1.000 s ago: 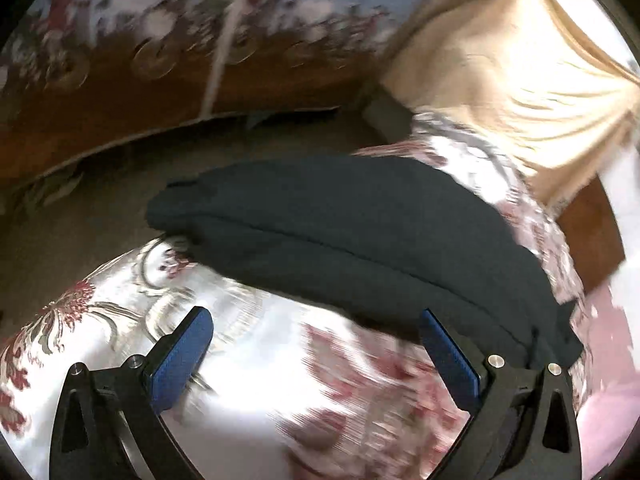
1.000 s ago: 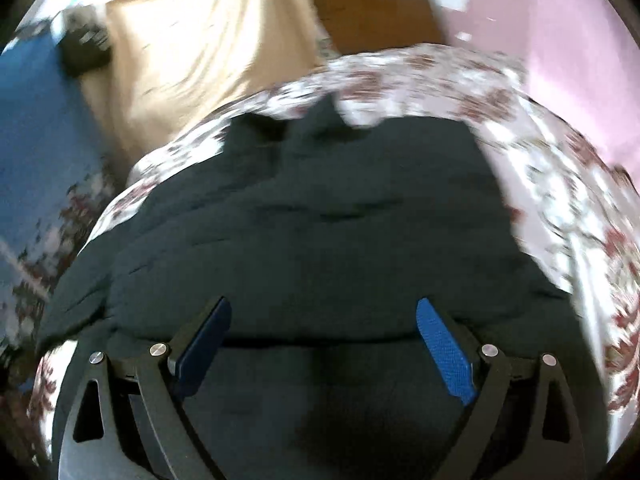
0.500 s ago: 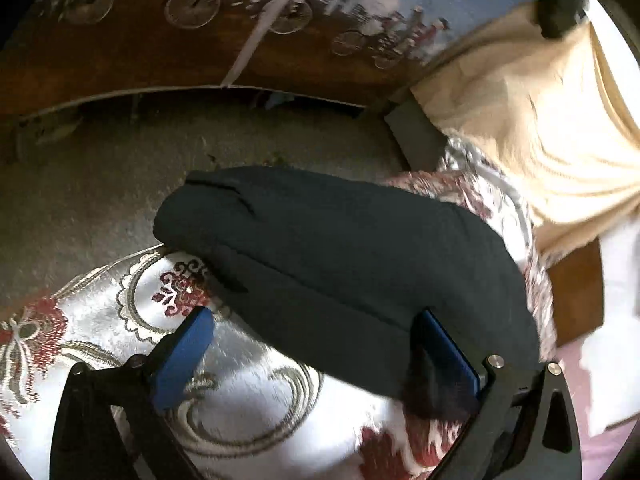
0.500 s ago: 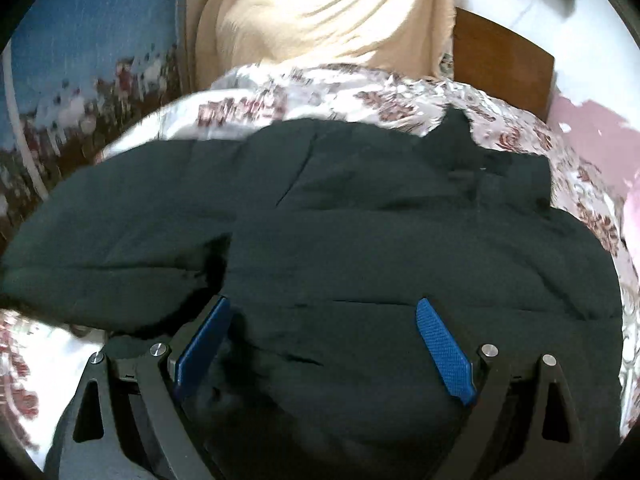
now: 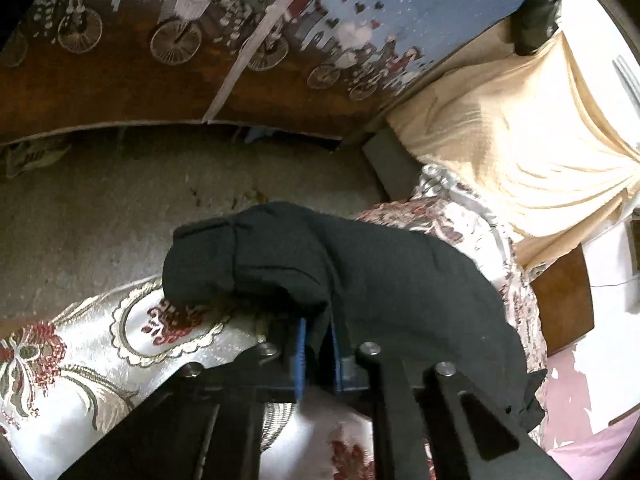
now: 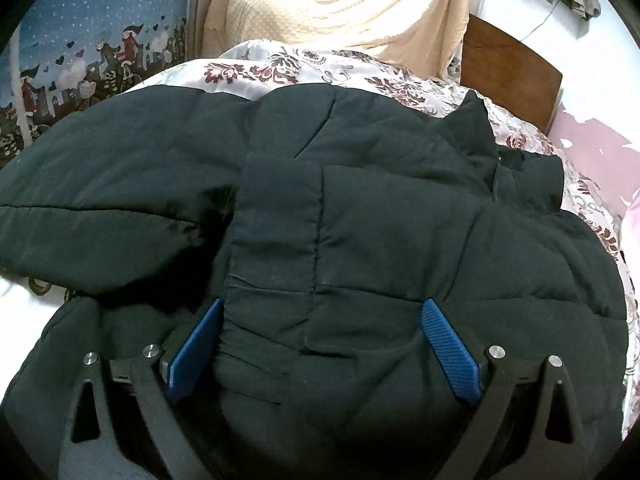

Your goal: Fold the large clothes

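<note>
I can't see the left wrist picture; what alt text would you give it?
The left hand-held gripper has its blue pads shut on a fold of a dark padded jacket lying on a white satin bedspread with red floral embroidery. Beyond the bed lie a bare floor, a cartoon-printed blue and brown wall covering and a cream curtain.

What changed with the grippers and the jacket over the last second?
The left hand-held gripper, wide open a second ago, has shut on a fold of the dark jacket near its sleeve end. The right hand-held gripper swung across the jacket and now sits over its middle, jaws opening, pads pressing nothing. The jacket stays spread on the flowered bedspread.
</note>
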A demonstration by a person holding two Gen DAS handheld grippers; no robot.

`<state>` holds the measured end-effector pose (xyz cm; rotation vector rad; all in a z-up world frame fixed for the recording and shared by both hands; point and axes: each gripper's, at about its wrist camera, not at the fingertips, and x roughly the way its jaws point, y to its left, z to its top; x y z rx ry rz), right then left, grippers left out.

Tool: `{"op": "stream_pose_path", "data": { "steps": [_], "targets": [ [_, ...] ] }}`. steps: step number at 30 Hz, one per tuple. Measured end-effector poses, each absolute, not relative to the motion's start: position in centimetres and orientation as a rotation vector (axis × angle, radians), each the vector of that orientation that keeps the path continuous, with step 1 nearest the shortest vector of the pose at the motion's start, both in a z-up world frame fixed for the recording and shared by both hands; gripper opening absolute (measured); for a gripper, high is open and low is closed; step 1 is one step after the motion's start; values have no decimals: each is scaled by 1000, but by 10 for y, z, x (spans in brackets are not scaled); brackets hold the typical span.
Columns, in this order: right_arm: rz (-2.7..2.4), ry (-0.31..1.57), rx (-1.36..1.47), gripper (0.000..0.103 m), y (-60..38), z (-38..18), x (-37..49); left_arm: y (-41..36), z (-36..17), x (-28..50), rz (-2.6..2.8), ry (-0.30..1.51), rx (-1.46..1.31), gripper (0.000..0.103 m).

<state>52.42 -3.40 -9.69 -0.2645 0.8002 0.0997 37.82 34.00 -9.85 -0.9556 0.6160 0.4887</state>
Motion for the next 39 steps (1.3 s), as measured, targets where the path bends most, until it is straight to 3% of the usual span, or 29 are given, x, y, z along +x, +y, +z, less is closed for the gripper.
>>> {"op": "stream_pose_path", "data": {
  "steps": [8,18,23,33,39],
  "targets": [
    [148,801,-207,97,-43,-91,528,328,-58,370,441,456,-839,6],
    [235,766,-74,97,-107,-44,469,276,5,370,369,347,-574,5],
    [180,719,-58,97,-153,-31,449,221,36,374,277,309,-417,5],
    [117,677,285,98,-257,-47,435,68,113,409,30,277,-115,5],
    [174,591,513,98,-311,-37,429,-33,122,420,-131,279,21,5]
  ]
}}
